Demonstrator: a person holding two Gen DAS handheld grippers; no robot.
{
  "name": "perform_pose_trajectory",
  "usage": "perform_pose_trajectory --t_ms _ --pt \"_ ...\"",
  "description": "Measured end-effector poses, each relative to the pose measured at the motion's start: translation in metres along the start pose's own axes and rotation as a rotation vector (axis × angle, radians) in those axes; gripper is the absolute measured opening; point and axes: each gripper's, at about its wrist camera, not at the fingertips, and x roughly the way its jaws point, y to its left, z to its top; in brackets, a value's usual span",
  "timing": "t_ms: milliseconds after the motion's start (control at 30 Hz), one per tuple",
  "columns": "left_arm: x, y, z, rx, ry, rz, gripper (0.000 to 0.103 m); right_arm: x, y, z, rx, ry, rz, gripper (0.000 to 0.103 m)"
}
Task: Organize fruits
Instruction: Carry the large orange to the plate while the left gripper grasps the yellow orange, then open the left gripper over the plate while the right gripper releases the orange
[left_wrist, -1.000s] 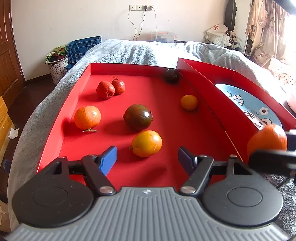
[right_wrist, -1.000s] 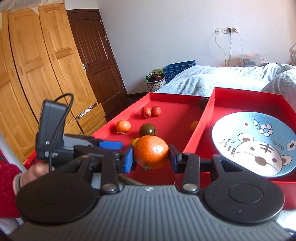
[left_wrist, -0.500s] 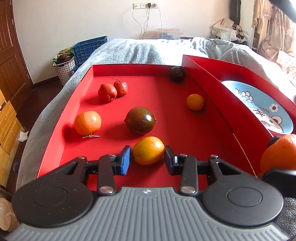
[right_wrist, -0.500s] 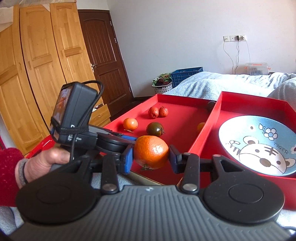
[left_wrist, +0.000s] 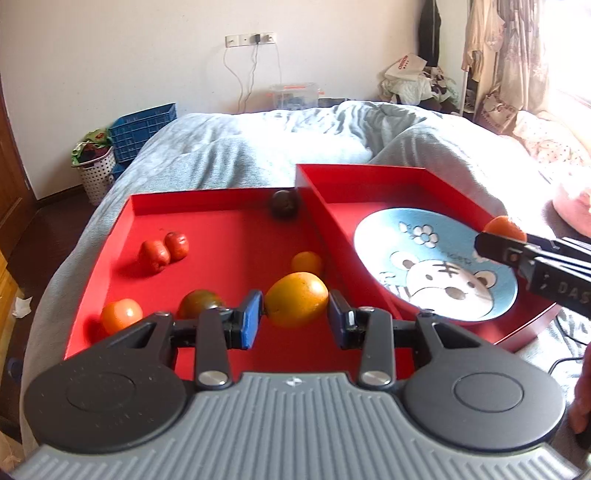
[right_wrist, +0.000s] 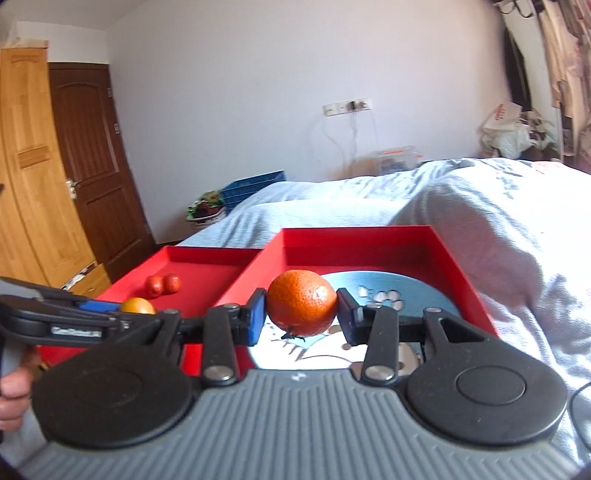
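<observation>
My left gripper (left_wrist: 295, 317) is shut on a yellow-orange fruit (left_wrist: 296, 299) and holds it above the left red tray (left_wrist: 236, 229). In that tray lie two red fruits (left_wrist: 163, 251), an orange tangerine (left_wrist: 121, 315), a dark green-brown fruit (left_wrist: 199, 302), a small orange fruit (left_wrist: 306, 261) and a dark fruit (left_wrist: 284, 202) in the far corner. My right gripper (right_wrist: 301, 319) is shut on an orange tangerine (right_wrist: 301, 308) above the blue tiger plate (right_wrist: 417, 295), which sits in the right red tray (right_wrist: 354, 240). The plate (left_wrist: 436, 266) also shows in the left wrist view.
Both trays rest on a grey-blanketed bed (left_wrist: 280, 147). A blue crate (left_wrist: 144, 125) and a white basket (left_wrist: 94, 170) stand by the far wall. A wooden wardrobe (right_wrist: 22, 166) and a dark door (right_wrist: 92, 155) are at the left.
My left gripper has closed on the yellow-orange fruit and lifted it. My right gripper has carried the tangerine to the right, from beside the left tray to above the plate.
</observation>
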Motion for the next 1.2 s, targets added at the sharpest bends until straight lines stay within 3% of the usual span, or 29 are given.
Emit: perform_pose_trajectory --t_ms 233,400,533,767,1200 --pt "0.015 -0.063 0.027 0.043 -0.016 -0.114 0.044 0.011 -0.021 -0.012 0.073 0.026 -0.091 0.044" --pt "0.044 -0.094 0.028 0.015 0.042 -0.144 0.044 0.020 -0.024 -0.020 0.080 0.081 -0.122 0.044" --pt "0.064 -0.102 0.028 -0.018 0.092 -0.154 0.044 0.024 -0.023 -0.022 0.078 0.104 -0.129 0.045" --pt "0.085 -0.092 0.027 -0.027 0.110 -0.119 0.044 0.026 -0.026 -0.021 0.090 0.119 -0.145 0.044" --pt "0.091 -0.113 0.028 0.047 0.112 -0.147 0.046 0.031 -0.016 -0.023 0.039 0.158 -0.149 0.045"
